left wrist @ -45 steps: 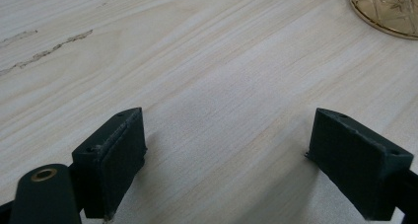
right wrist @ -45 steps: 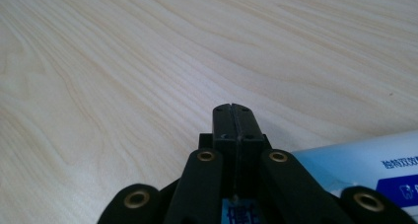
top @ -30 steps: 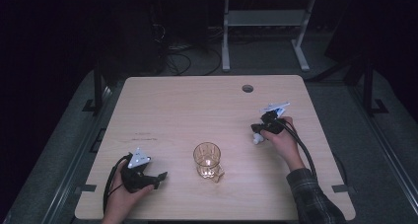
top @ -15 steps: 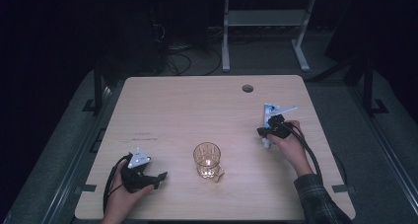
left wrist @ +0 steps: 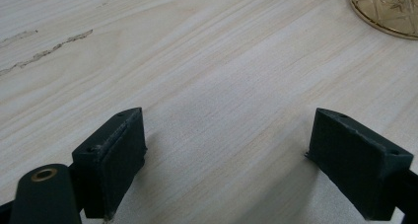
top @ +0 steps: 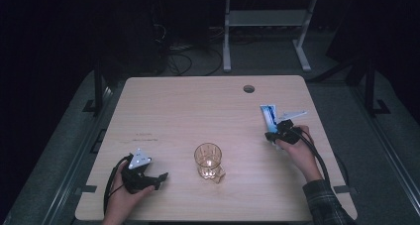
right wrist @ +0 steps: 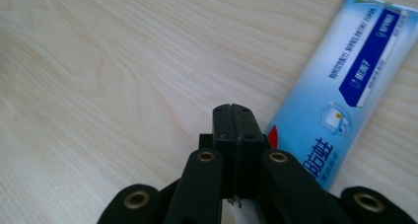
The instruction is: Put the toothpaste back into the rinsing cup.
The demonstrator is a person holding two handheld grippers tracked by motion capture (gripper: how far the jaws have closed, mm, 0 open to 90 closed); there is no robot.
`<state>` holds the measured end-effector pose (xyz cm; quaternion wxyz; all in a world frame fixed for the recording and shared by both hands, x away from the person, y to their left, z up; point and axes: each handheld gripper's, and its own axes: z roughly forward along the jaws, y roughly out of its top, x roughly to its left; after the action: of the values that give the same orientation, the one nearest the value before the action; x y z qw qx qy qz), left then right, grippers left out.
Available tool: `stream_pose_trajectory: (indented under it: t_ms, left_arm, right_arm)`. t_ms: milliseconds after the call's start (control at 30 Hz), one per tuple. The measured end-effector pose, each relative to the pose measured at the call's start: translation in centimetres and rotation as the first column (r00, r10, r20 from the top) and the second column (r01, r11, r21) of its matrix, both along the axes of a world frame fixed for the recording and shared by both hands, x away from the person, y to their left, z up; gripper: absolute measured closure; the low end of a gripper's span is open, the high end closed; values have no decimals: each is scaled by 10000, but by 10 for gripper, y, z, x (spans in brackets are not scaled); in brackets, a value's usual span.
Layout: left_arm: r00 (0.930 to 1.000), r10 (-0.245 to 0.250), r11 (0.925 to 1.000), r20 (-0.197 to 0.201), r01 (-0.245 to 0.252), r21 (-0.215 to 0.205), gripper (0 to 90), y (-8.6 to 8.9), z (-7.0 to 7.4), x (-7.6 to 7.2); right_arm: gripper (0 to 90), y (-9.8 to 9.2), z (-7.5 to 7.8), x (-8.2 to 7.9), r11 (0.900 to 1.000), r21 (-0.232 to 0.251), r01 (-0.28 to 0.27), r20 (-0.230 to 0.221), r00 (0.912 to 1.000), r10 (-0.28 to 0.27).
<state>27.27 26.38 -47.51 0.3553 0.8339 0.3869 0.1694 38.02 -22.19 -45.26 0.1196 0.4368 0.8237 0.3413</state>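
The tube lies flat on the table near its right edge, its printed blue-and-white face up, one end under the right gripper. In the right gripper view the tube runs up and to the right from beside the jaws. That gripper has its 2 jaws pressed together; whether they pinch the tube's near end, which passes under them, I cannot tell.

Against the frame a second ago, the right gripper has swung: then it pointed up and to the right with the tube slanting that way, now the tube points almost straight away from the person, and the hand sits a little lower on the table. The left gripper has stayed in place near the front left corner.

In its own view the left gripper stands wide open, bare wood between the 2 pads and nothing held.

The glass, amber and patterned, stands upright at the middle front, well apart from the tube and between the 2 grippers. Its rim shows at the top right of the left gripper view.

Count: 1 tube, 1 glass, 2 grippers, 1 table with 1 round hole near its far edge.
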Motion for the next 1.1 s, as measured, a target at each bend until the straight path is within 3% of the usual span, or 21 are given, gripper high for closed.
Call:
stream_pose_trajectory:
  t_ms: [600, 733, 833, 1000, 1100]
  left_arm:
    - [10000, 18, 10000, 11, -18, -10, 130, 0, 0, -1]
    - [10000, 15, 10000, 11, -15, -10, 130, 0, 0, -1]
    - [10000, 18, 10000, 10, -18, -11, 130, 0, 0, -1]
    - [10000, 18, 10000, 10, -18, -10, 130, 0, 0, -1]
    - [10000, 17, 10000, 11, -17, -9, 130, 0, 0, -1]
  right_arm:
    - [886, -22, 0, -15, 9997, -74, 245, 69, 9997, -244]
    - [837, -22, 7, -18, 9998, 94, 197, 188, 9996, -199]
    - [752, -22, 15, -19, 9993, 264, 282, 363, 9989, -292]
    - [681, -23, 21, -17, 9984, 288, 483, 445, 9978, -496]
    - [594, -22, 25, -12, 9978, 215, 621, 458, 9970, -630]
